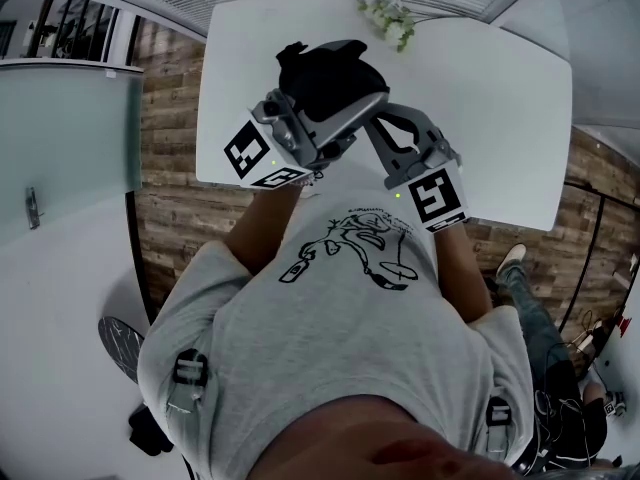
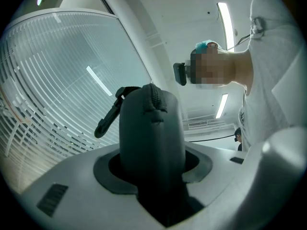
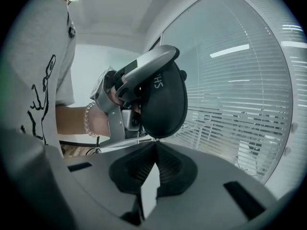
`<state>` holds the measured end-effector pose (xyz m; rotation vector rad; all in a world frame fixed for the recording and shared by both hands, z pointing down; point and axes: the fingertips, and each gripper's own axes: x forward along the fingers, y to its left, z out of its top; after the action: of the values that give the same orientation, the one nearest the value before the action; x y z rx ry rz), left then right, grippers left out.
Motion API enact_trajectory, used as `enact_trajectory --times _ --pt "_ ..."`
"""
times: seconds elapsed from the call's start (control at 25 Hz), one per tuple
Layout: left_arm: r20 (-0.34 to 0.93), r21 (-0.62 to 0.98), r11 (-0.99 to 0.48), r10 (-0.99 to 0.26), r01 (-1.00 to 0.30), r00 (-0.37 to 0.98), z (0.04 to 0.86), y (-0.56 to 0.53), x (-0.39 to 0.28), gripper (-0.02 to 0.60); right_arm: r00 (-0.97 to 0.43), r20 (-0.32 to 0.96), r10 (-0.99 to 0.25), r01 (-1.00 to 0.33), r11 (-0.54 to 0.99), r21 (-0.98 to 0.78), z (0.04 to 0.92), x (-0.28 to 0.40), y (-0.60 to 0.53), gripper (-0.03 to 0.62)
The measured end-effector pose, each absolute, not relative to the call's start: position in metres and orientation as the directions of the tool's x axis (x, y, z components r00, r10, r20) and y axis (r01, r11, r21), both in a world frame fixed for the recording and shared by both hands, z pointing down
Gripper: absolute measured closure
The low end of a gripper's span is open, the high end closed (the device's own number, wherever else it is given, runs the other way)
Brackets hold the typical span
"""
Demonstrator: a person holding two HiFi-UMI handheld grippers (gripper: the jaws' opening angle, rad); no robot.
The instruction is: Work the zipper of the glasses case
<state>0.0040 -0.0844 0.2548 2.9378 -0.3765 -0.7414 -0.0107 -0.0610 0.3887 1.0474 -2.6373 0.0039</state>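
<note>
Currently left gripper [image 2: 152,169] is clamping the black semi-rigid zippered glasses case [image 2: 151,123] above the white table [image 1: 500,98] (probably light, slightly squashy). Right gripper [image 3: 154,145] is sitting shut at its edge, where the pull wants pinching.

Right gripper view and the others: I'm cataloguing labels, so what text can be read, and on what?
"SH": white, cut off, where the left tool meets the glasses case.
Print on the shirt: too small to read.
Marker cubes: patterns only, no words.
</note>
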Motion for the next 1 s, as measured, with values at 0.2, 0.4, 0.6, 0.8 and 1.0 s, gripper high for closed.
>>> enact_trajectory --times 0.2,0.4,0.6,0.8,1.0 --pt "-0.452 0.151 -0.965 -0.262 -0.216 0.853 0.255 -0.082 0.008 0.353 -0.701 0.290 -0.651 -0.654 0.749 0.102 0.391 -0.019 -0.055 0.589" --pt "-0.450 0.164 -0.962 -0.269 -0.218 0.852 0.259 -0.082 0.009 0.353 -0.714 0.280 -0.641 -0.645 0.759 0.092 0.392 -0.024 -0.051 0.589" --pt "-0.441 0.149 -0.959 -0.281 -0.240 0.852 0.261 -0.081 0.011 0.353 -0.692 0.279 -0.665 -0.667 0.738 0.103 0.395 -0.017 -0.053 0.584" --pt "-0.411 0.123 -0.953 -0.303 -0.277 0.860 0.262 -0.079 0.010 0.351 -0.667 0.296 -0.684 -0.693 0.715 0.093 0.400 0.002 -0.051 0.556" --pt "-0.367 0.129 -0.939 -0.344 -0.319 0.864 0.272 -0.079 0.009 0.351 -0.618 0.293 -0.730 -0.745 0.662 0.077 0.400 0.034 -0.054 0.556"
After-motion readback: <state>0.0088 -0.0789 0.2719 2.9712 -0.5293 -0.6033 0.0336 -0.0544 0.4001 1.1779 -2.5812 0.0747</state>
